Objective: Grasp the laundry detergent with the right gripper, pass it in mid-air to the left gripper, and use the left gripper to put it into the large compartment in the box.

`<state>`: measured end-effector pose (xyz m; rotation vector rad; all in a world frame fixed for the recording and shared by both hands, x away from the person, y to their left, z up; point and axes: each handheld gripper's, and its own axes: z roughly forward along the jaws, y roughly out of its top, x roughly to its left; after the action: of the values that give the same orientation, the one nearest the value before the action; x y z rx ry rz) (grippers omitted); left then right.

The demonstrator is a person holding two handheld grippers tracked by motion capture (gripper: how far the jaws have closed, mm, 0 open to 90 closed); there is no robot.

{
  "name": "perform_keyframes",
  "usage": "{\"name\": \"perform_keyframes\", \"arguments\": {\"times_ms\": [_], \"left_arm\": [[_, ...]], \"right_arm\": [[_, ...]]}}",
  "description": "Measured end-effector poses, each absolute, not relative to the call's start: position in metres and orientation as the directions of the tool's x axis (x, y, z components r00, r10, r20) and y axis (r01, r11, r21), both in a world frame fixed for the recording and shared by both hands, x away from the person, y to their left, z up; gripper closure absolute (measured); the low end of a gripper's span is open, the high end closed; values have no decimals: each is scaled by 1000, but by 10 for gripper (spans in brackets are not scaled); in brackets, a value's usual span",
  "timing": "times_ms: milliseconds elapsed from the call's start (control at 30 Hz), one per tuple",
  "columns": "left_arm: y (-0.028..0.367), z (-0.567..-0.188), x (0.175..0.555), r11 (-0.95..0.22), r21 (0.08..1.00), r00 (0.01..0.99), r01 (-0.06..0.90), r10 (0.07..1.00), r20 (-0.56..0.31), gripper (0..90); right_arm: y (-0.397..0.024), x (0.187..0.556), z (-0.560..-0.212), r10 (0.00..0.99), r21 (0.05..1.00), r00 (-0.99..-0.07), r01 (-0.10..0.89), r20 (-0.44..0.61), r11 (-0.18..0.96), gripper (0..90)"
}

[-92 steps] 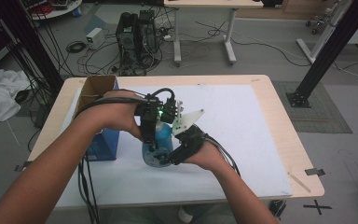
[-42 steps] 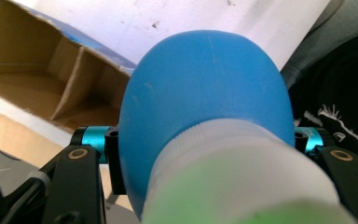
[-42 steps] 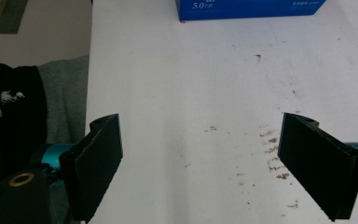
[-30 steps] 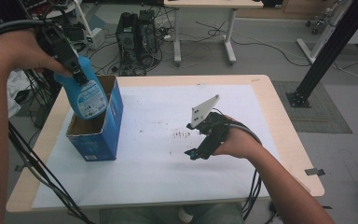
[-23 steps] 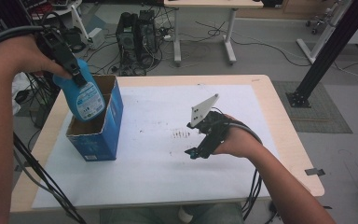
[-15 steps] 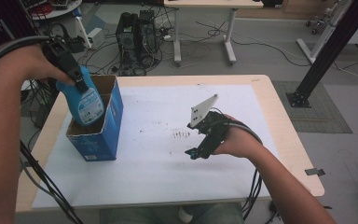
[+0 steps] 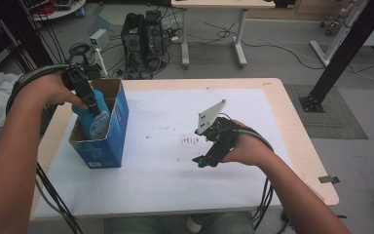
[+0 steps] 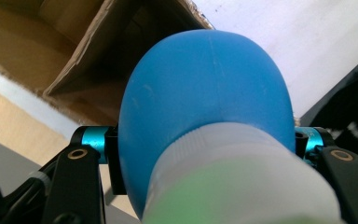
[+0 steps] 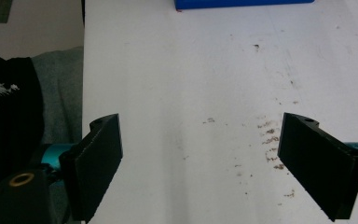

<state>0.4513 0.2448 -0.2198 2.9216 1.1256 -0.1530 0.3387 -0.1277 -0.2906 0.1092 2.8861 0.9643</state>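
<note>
Blue bottle [image 7: 93, 118] in left gripper [image 7: 90, 104]

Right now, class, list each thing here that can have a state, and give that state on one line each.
Blue bottle: gripped, partly lowered into the box.
Cardboard box: upright, open at the top.
Left gripper: shut on the bottle.
Right gripper: open, holding nothing, over the table.
White table cover: flat, with brown specks.

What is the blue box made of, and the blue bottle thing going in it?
The box looks like cardboard: brown inside, raw torn-looking flap edges, printed glossy blue outside. The bottle looks like smooth plastic, matte blue with faint scuffs and a whitish ridged part; probably plastic, though I can't be sure.
</note>
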Motion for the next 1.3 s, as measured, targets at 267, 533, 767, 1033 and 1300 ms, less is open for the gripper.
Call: {"name": "perform_keyframes", "arguments": {"times_ms": [267, 533, 767, 1033, 1300], "left_arm": [[243, -242, 453, -788, -43, 783, 614, 615, -91, 388], [243, -259, 454, -802, -62, 796, 594, 598, -95, 387], [246, -273, 456, -794, -61, 788, 605, 608, -96, 387], [247, -284, 456, -801, -69, 795, 594, 598, -100, 387], [248, -288, 454, -806, -71, 801, 588, 592, -94, 385]], "right_arm": [[-128, 337, -290, 99, 601, -992, 36, -72, 798, 130], [-129, 336, -290, 97, 598, -992, 32, -76, 801, 130], [-130, 336, -290, 97, 596, -992, 32, -77, 802, 130], [-127, 336, -290, 95, 592, -993, 32, -76, 805, 130], [-125, 335, -290, 89, 592, -993, 27, -76, 805, 130]]}}
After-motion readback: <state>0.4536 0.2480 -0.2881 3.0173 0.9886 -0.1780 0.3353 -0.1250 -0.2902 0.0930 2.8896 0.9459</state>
